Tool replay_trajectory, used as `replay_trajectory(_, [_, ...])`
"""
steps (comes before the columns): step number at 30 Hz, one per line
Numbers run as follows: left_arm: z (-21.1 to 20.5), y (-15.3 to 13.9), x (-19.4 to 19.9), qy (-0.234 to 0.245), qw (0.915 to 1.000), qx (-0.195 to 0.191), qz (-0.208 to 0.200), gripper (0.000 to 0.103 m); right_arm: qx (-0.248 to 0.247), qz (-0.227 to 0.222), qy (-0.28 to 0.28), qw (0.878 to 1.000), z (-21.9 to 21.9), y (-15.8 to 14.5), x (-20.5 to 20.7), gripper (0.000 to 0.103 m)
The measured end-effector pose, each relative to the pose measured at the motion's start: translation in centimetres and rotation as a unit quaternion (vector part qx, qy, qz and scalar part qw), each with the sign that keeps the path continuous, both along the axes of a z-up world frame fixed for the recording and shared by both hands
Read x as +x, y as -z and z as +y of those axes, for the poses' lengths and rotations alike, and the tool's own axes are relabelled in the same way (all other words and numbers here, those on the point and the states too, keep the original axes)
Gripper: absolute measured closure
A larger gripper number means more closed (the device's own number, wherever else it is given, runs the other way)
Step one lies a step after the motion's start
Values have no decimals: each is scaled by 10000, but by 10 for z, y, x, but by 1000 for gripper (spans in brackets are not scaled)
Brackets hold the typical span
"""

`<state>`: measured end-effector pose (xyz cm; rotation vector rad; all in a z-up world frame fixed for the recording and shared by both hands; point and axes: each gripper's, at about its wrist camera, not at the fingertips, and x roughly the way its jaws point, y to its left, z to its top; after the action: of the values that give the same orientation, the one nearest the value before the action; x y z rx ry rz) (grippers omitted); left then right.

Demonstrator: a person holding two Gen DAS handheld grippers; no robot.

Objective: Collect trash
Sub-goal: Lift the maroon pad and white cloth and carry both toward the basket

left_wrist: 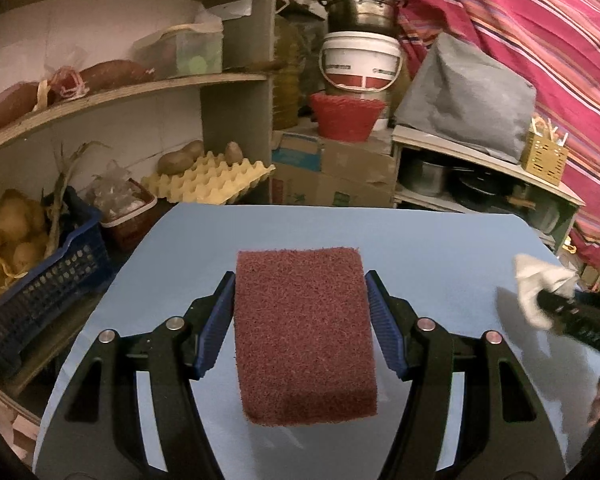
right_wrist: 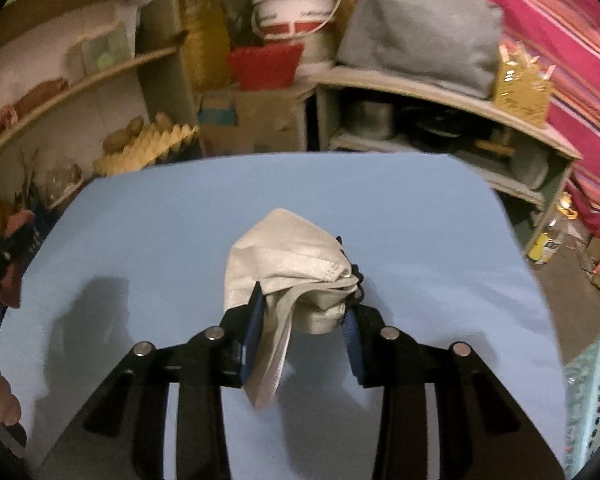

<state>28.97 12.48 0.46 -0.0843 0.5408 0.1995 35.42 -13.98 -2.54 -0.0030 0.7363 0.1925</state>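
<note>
One blue table [left_wrist: 420, 240] is spreading out beneath and ahead of both grippers, its far edge lying beyond their fingertips. Past that edge, one set of shelves [left_wrist: 139, 92] is standing ahead and to the left of the left gripper, one grey cloth-covered bundle [left_wrist: 468, 96] is sitting ahead and to its right, and one white bucket [left_wrist: 360, 64] is standing straight ahead with one metal pot [left_wrist: 360, 4] sitting on top of it. One pale turquoise basket [right_wrist: 592, 392] is showing at the right edge of the right wrist view, just right of the right gripper.

The left gripper [left_wrist: 302, 300] is clamping one reddish-brown scouring sponge [left_wrist: 304, 336], the two blue pads pressing on its left and right sides; the sponge is lying lengthwise between the fingers and reaching past their tips.

The right gripper [right_wrist: 304, 304] is pinching one crumpled white face mask [right_wrist: 287, 268], the jaws drawn in on it. The mask is bunching up over the fingertips, and one loose fold is hanging down along the inner face of the left finger. In the left wrist view this mask [left_wrist: 540, 284] is appearing off to the right of the left gripper.
</note>
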Motion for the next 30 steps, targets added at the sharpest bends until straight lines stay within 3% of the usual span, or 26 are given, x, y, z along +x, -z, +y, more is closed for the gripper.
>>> replay_trajectory(11, [-78,-13,-15,467,9989,-41,15,40,97,-620,411,9972,-90,-49,-50,67])
replay_trajectory(17, [-152,-27,-18,871,9960,115,-143,40,21,-821,764,9937,-151,-65,-73,67])
replay_trajectory(30, [-317,-39,-21,1866,9819,-124,-300,40,-175,-1103,1717,9788,-284,-73,-125,67])
